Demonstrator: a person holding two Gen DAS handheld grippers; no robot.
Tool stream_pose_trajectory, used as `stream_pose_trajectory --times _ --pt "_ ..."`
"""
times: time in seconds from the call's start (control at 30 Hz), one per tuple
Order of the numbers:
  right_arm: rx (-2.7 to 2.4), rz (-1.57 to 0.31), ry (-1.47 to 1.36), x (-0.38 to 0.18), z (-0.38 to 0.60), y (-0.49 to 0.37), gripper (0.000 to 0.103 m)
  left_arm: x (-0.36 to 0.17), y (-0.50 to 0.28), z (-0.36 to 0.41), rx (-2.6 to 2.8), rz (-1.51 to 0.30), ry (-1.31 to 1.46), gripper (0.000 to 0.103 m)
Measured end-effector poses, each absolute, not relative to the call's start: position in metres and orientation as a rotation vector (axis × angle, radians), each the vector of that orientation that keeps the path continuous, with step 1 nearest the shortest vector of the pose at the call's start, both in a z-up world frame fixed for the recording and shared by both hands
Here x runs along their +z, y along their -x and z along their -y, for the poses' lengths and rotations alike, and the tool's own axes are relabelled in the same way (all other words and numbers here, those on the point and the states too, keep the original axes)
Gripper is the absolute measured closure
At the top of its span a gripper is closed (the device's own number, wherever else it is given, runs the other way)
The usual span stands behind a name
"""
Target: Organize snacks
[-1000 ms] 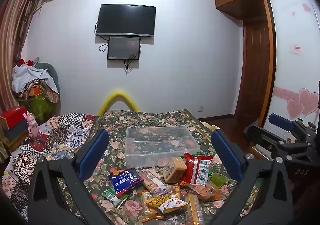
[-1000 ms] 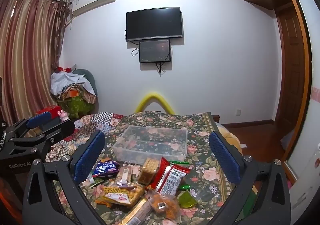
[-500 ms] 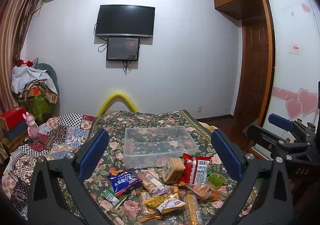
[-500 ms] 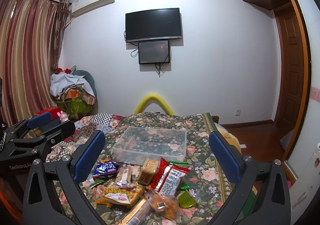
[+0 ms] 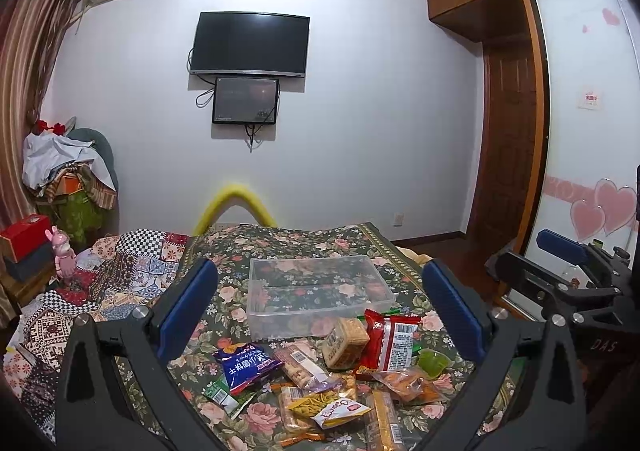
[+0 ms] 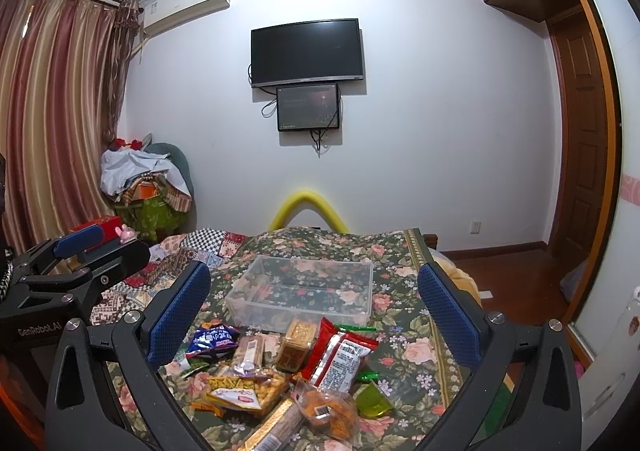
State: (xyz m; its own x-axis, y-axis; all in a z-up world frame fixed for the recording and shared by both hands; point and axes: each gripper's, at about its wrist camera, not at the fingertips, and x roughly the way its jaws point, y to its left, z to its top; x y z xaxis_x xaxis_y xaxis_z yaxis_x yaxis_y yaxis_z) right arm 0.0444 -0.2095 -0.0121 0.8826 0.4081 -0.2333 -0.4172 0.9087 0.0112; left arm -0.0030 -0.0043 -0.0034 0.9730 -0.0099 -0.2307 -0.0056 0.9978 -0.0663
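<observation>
A pile of snack packs lies on the floral bedspread (image 5: 304, 243): a blue bag (image 5: 244, 365), a red pack (image 5: 390, 339), a cracker pack (image 5: 345, 339), a green jelly cup (image 5: 434, 359) and several yellow and orange packs. An empty clear plastic bin (image 5: 316, 293) stands just behind the pile; it also shows in the right wrist view (image 6: 304, 293). My left gripper (image 5: 320, 311) is open and empty, above the pile. My right gripper (image 6: 314, 311) is open and empty, also above the pile, with the red pack (image 6: 340, 355) below it.
A patchwork quilt (image 5: 120, 267) covers the bed's left side. A yellow foam arch (image 5: 234, 207) rises behind the bed. A TV (image 5: 250, 45) hangs on the wall. A chair with clothes (image 5: 68, 179) stands at left. A wooden door (image 5: 506, 147) is at right.
Both grippers have stayed open and nearly still; the views have shifted only slightly. The snacks and bin have not moved.
</observation>
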Motion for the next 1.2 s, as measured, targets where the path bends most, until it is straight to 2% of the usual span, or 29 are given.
stream_pose_trajectory --times 1.2 --pt "0.435 -0.245 0.029 -0.0170 0.2081 -0.0444 0.000 -0.0013 0.0060 0.0055 -0.010 -0.227 0.072 0.000"
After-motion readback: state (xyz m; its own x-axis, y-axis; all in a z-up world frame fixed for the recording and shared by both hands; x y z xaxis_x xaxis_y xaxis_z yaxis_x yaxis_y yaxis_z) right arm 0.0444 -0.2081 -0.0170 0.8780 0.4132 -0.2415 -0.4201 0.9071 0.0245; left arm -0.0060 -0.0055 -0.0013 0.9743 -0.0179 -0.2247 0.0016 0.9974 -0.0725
